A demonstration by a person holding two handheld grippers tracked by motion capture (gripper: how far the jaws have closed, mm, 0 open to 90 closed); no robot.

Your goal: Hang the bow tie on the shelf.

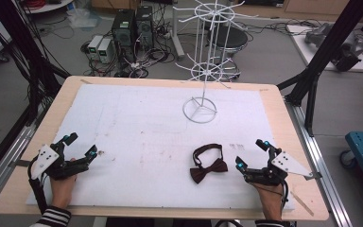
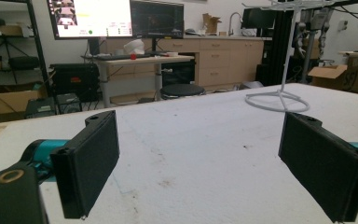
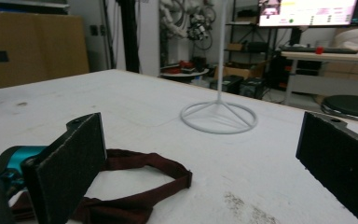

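High view shows a wooden table (image 1: 283, 118) with a white foam sheet (image 1: 137, 127) that covers almost all of its top. On the sheet, near the far edge and a little toward the right side, stands a white wire display rack (image 1: 207, 71); its round ring base (image 1: 200, 109) lies flat on the sheet and a thin pole rises from it to two tiers of wire arms.

At the near left corner of the table the left gripper (image 1: 79, 146) rests on the sheet, held by the person's left hand (image 1: 62, 187) with a striped sleeve (image 1: 52, 217) behind it. Its two black jaws stand wide apart, and the left gripper view shows bare white sheet between them.

At the near right corner the right gripper (image 1: 252, 153) is held by the person's right hand (image 1: 270, 201). Its jaws are also wide apart and hold nothing.

A dark red bow tie (image 1: 209, 168) lies flat on the sheet near the near edge, right of the middle, just beside the right gripper on its left. The neck band (image 1: 207, 152) makes a closed loop on the far side of the bow. The right gripper view shows the bow tie (image 3: 135, 182) low beside the left jaw, partly hidden behind it; I cannot tell if they touch.
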